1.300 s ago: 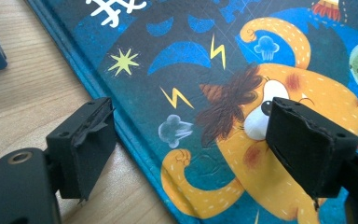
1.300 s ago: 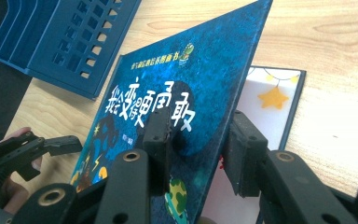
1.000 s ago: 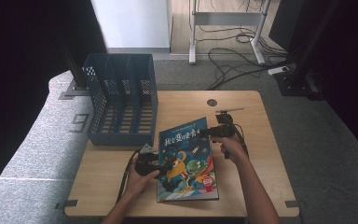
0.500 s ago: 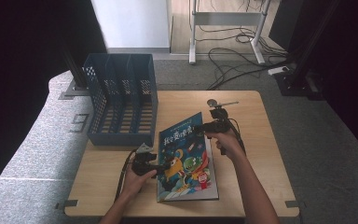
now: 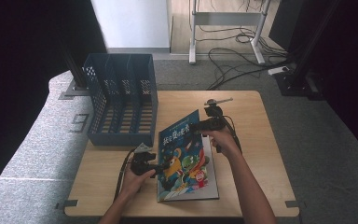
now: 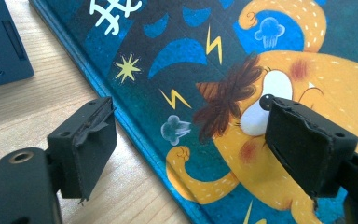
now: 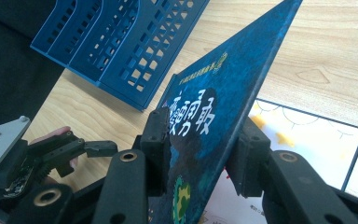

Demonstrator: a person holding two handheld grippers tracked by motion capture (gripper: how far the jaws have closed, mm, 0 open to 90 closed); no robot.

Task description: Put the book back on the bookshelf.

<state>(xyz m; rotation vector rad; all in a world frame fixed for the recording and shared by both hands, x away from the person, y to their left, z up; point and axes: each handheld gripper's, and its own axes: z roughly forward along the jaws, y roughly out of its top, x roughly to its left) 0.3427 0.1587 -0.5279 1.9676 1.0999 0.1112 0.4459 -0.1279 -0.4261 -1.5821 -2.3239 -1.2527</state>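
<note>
A children's picture book (image 5: 186,158) with a blue cover and an orange cartoon figure lies on the wooden table (image 5: 256,126). My right gripper (image 5: 196,126) is shut on the far right part of its front cover (image 7: 223,93) and holds it tilted up off the white first page (image 7: 307,135). Its jaws have just opened slightly, with the cover still between them. My left gripper (image 5: 161,166) stands open over the book's spine edge (image 6: 135,126). One jaw is over the bare wood, the other over the cover (image 6: 242,93), with nothing gripped.
A blue slotted file rack (image 5: 121,100) stands at the table's far left, close to the book's top corner; it is also in the right gripper view (image 7: 135,46). Bare wood lies right of the book. Cables run on the floor beyond the table.
The right gripper has risen and drawn left with the cover, so the cover now stands tilted up off the page. The left gripper has stayed by the spine.
</note>
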